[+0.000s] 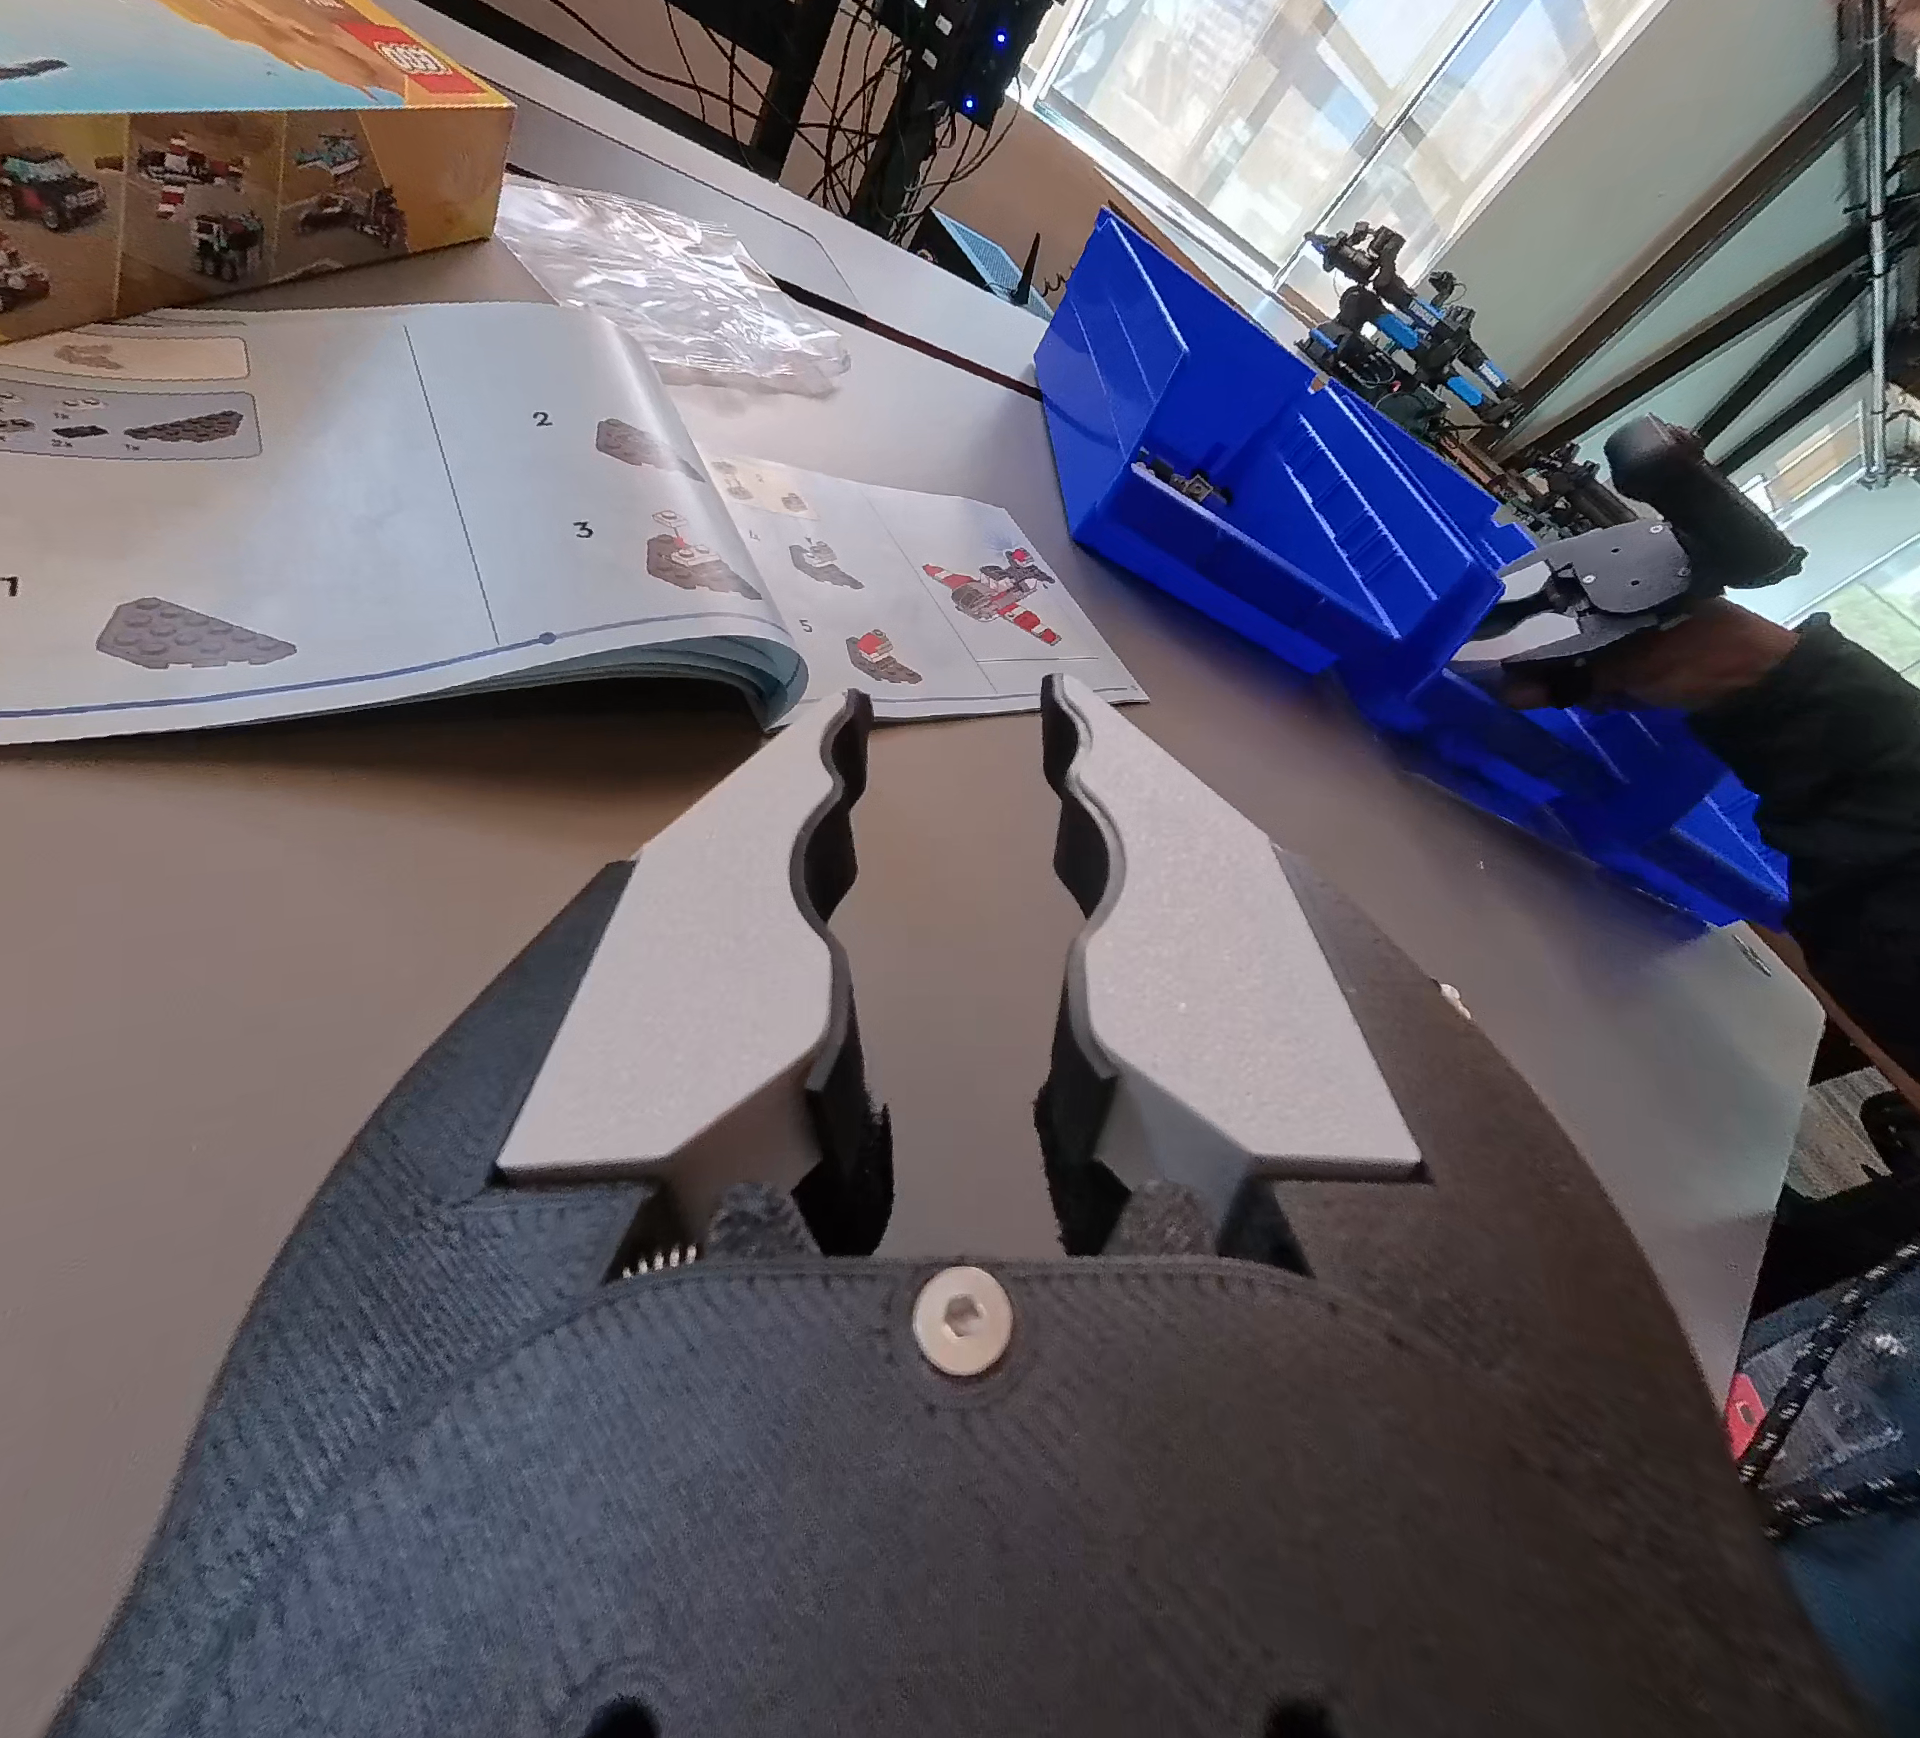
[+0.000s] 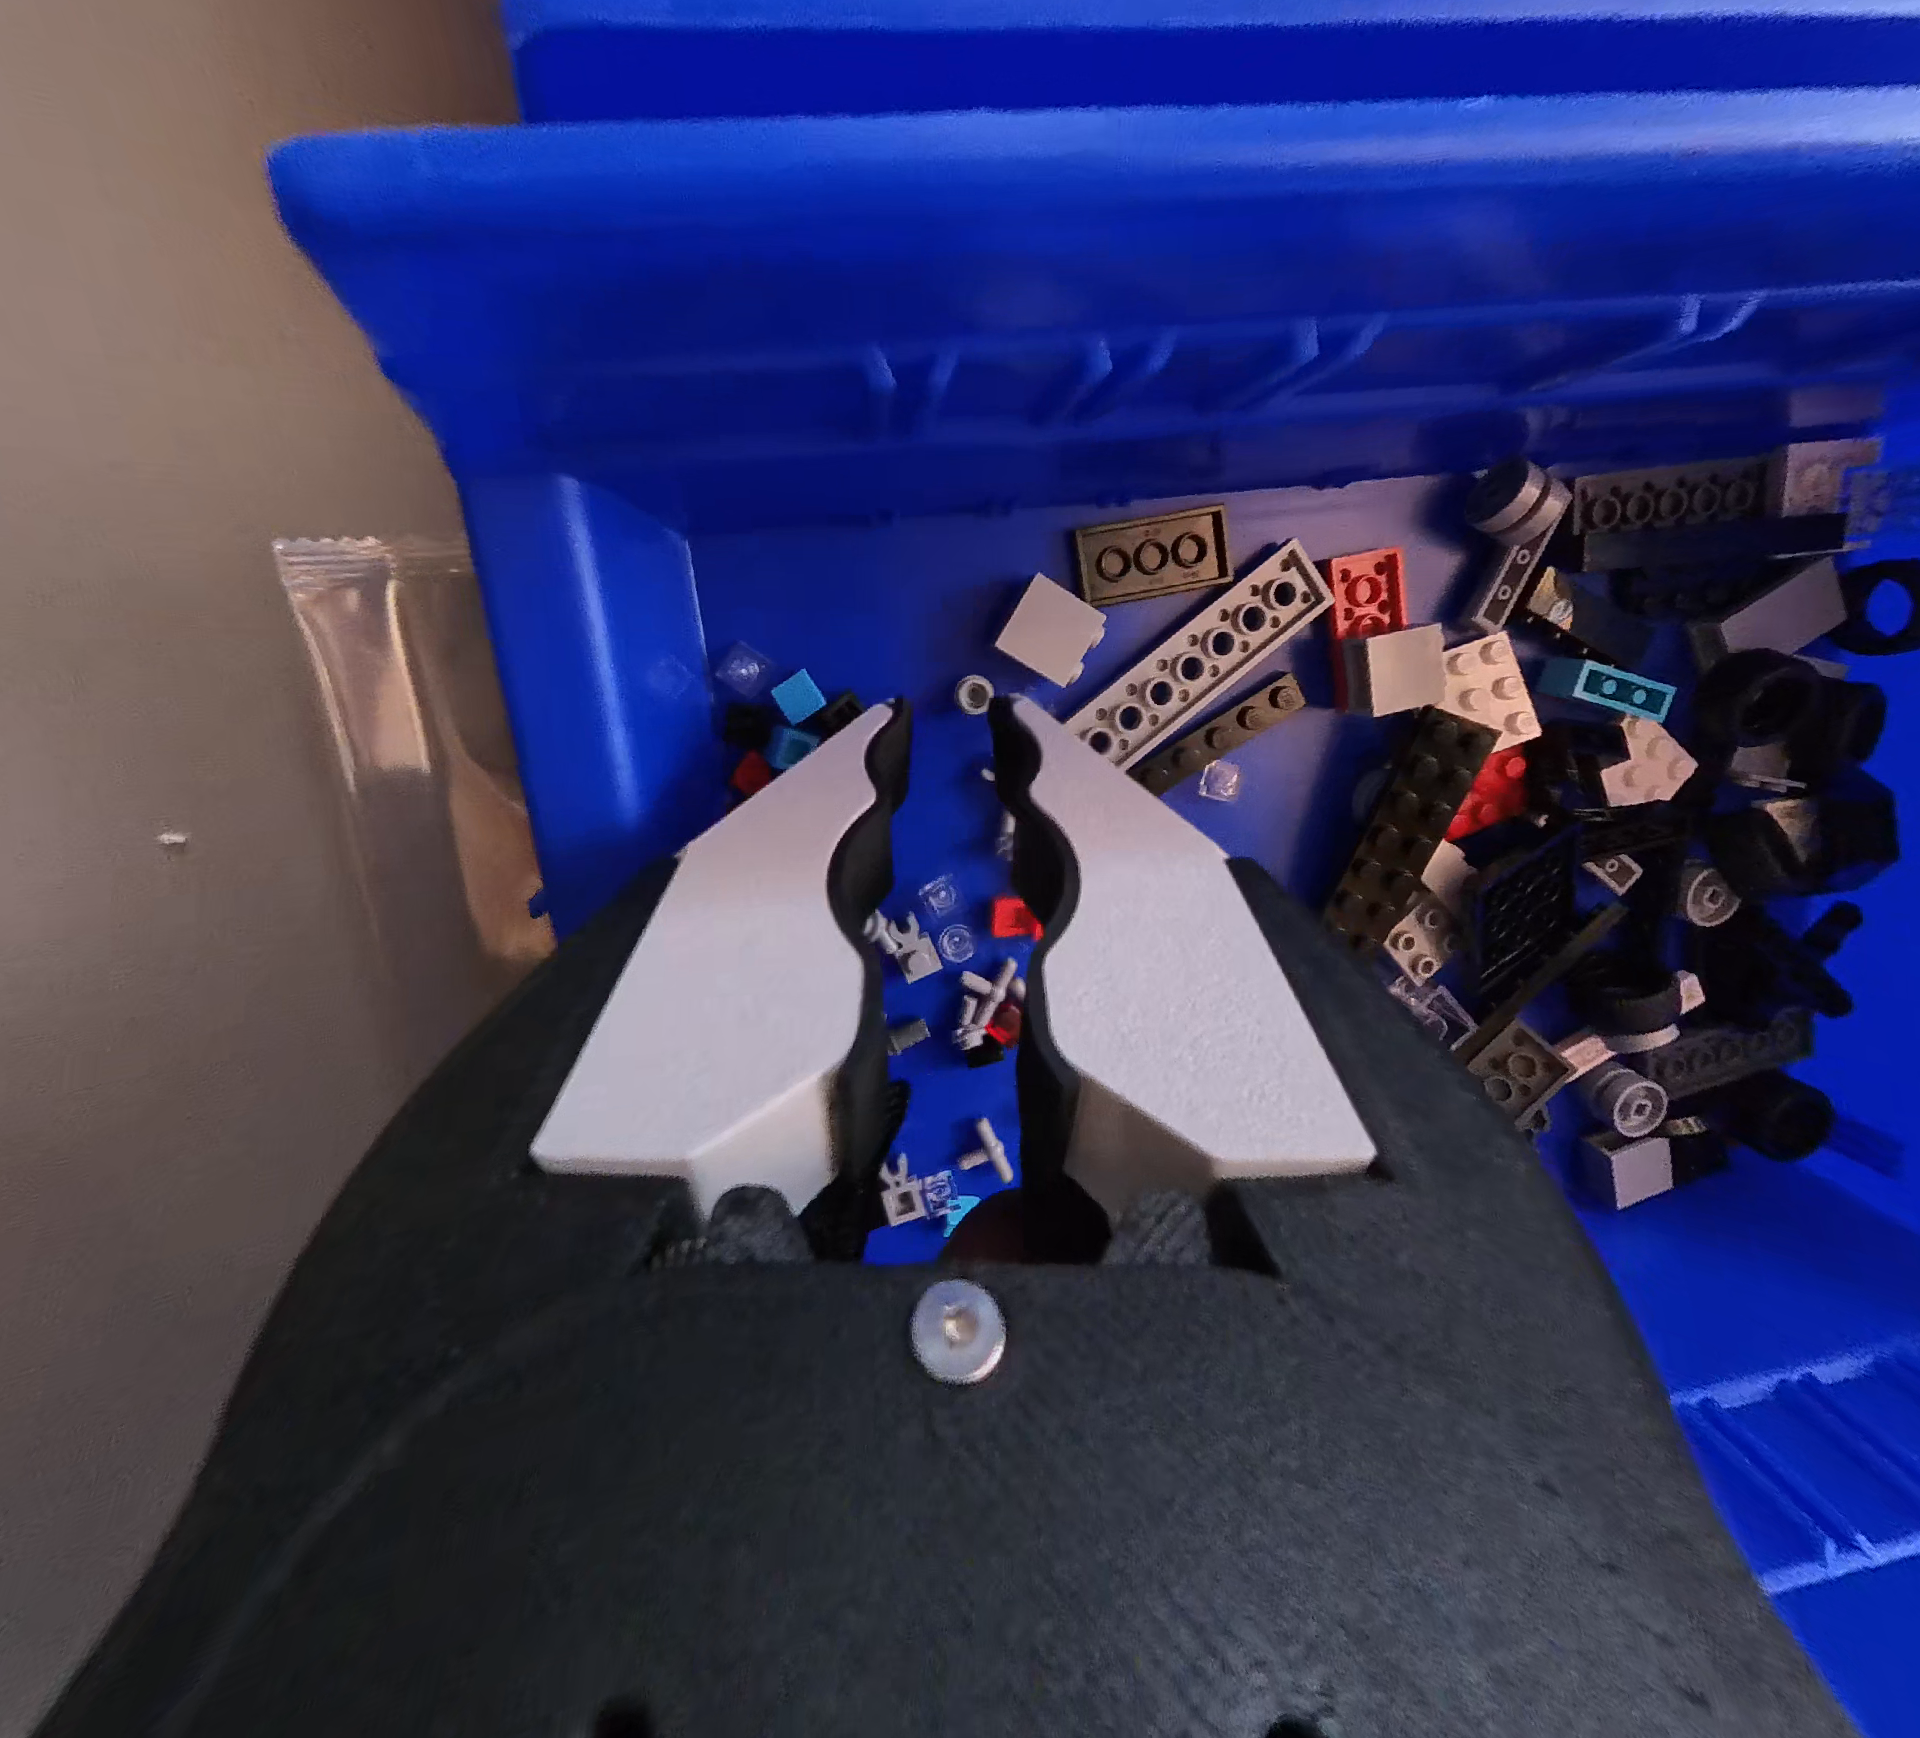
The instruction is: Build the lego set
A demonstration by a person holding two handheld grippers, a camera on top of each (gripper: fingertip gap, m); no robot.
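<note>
My left gripper point(image 1: 951, 701) is open and empty, low over the grey table just short of the open instruction booklet point(image 1: 364, 504). My right gripper point(image 2: 948, 706) is open with a narrow gap and empty, held over the near blue bin point(image 2: 582, 701) of loose Lego pieces. Its tips are near a small grey round piece point(image 2: 974, 693) and a long light grey plate with holes point(image 2: 1195, 654). Small clear, white and red pieces lie between its jaws on the bin floor. The right gripper point(image 1: 1527, 618) also shows in the left wrist view, reaching into the blue bins point(image 1: 1278, 483).
The Lego box point(image 1: 239, 161) stands at the far left behind the booklet. An empty clear plastic bag point(image 1: 675, 296) lies between box and bins; another bag point(image 2: 395, 732) lies left of the near bin. A second blue bin point(image 2: 1039, 5) with pieces sits behind the near one. One gripper's finger ends stand about 50 cm off the other's.
</note>
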